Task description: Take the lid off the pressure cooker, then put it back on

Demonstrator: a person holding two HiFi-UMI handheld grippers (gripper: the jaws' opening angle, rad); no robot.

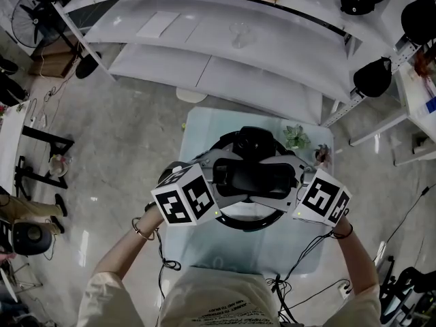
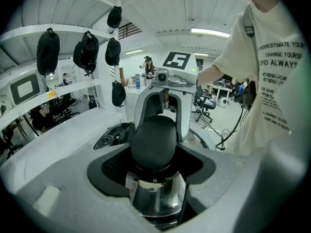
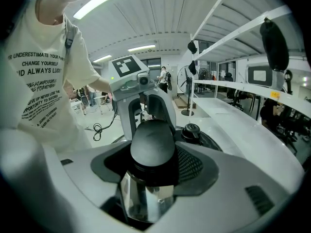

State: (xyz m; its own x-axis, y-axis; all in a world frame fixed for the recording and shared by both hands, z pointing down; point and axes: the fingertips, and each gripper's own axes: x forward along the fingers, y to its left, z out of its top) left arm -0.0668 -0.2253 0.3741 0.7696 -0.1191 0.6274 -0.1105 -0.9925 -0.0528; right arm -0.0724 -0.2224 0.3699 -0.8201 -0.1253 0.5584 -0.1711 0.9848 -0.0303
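Observation:
The pressure cooker (image 1: 249, 223) stands on a small pale table (image 1: 204, 131), its dark lid (image 1: 253, 143) in place. My left gripper (image 1: 216, 182) reaches in from the left and my right gripper (image 1: 294, 181) from the right. In the left gripper view the left gripper (image 2: 154, 155) stands open round a black side handle (image 2: 154, 140), with a gap at each pad above the shiny steel wall (image 2: 155, 195). In the right gripper view the right gripper (image 3: 153, 160) is likewise open round the opposite black handle (image 3: 152, 147). Each gripper faces the other across the lid.
White curved shelves (image 1: 225, 60) run behind the table, with black caps (image 1: 373, 77) hanging at the right. A small plant (image 1: 296, 138) sits on the table's far right corner. Cables (image 1: 300, 278) trail down by the person's shirt.

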